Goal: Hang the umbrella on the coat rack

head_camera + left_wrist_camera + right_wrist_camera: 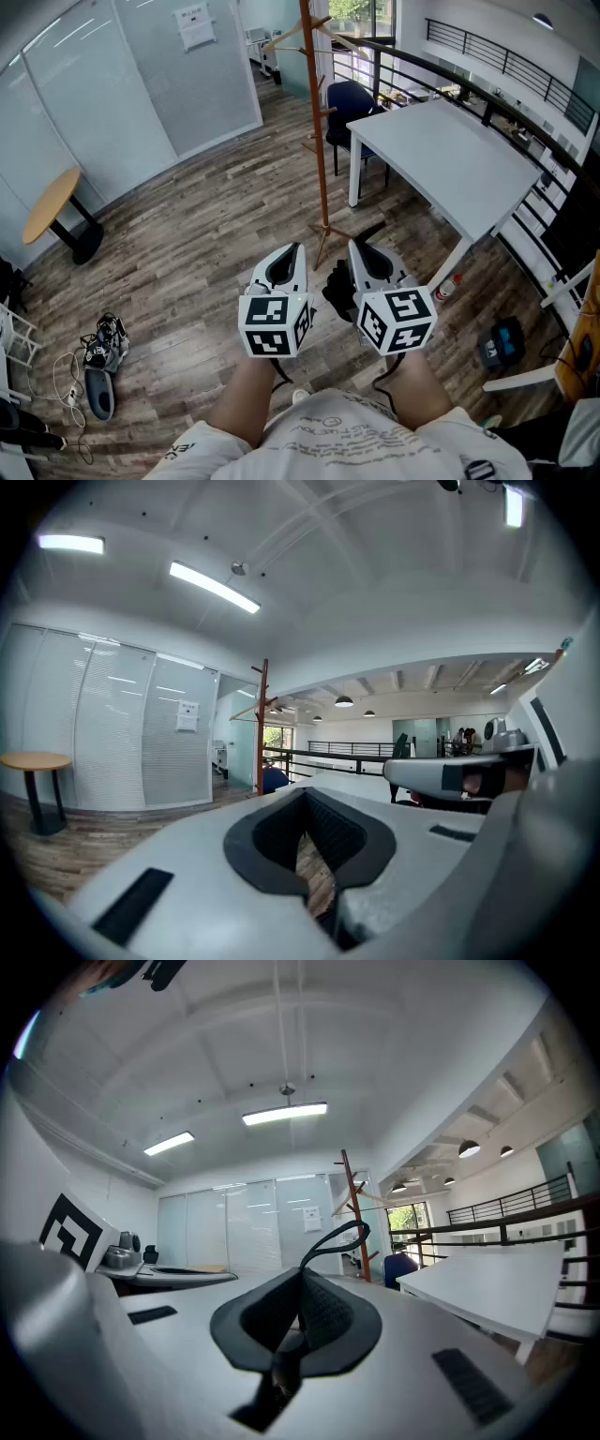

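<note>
The coat rack [319, 122] is a tall brown wooden pole with pegs, standing on the floor straight ahead of both grippers; it also shows as the coat rack [262, 726] and the coat rack [352, 1211]. My right gripper [362, 251] is shut on the umbrella's black strap, whose loop [330, 1239] rises out of the jaws [300, 1277]. The dark folded umbrella [339, 289] hangs between and below the two grippers, mostly hidden. My left gripper [292, 253] is level beside the right one, shut [305, 797] with nothing in it.
A white table [450, 150] stands right of the rack, with a blue chair [349, 103] behind it. A glass wall and a round wooden table [52, 202] are at the left. Shoes [101, 354] lie at lower left. A metal railing [506, 75] runs along the right.
</note>
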`<state>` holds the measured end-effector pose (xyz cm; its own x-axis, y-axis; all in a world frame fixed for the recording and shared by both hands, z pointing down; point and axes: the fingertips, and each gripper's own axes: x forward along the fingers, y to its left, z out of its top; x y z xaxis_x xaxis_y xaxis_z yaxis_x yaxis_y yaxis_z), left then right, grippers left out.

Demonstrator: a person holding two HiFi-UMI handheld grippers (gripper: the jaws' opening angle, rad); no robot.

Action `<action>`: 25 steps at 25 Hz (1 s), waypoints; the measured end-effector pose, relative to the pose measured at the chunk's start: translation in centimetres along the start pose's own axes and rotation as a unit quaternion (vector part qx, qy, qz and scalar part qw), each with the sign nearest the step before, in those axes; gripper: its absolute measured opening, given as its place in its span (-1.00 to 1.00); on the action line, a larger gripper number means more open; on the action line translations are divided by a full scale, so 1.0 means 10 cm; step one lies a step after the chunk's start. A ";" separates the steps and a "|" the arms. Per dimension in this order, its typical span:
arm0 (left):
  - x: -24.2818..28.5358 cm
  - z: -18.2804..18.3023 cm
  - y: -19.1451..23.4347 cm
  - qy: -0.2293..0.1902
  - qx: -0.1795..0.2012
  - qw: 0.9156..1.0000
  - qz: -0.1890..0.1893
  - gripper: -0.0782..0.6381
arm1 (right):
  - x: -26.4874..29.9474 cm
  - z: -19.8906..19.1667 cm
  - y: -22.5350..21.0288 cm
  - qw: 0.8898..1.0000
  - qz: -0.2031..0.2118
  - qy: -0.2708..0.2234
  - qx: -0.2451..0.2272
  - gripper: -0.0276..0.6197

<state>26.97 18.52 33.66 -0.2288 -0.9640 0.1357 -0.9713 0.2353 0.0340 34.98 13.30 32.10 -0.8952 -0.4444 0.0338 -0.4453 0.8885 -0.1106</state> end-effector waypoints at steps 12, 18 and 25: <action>-0.04 -0.02 0.16 0.003 -0.008 1.000 -0.002 -0.77 | 0.13 -0.06 0.19 1.000 0.010 0.003 0.004 -0.91; 0.00 -0.09 0.40 0.006 -0.011 1.000 -0.003 -0.77 | 0.35 -0.09 0.27 1.000 0.002 0.007 -0.007 -0.91; 0.06 -0.12 0.83 -0.001 -0.020 1.000 -0.016 -0.77 | 0.69 -0.06 0.39 0.999 -0.026 0.000 -0.025 -0.91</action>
<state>18.81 20.02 35.23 -0.1976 -0.9713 0.1320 -0.9748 0.2089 0.0777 27.10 13.77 32.52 -0.8707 -0.4905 0.0373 -0.4919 0.8686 -0.0594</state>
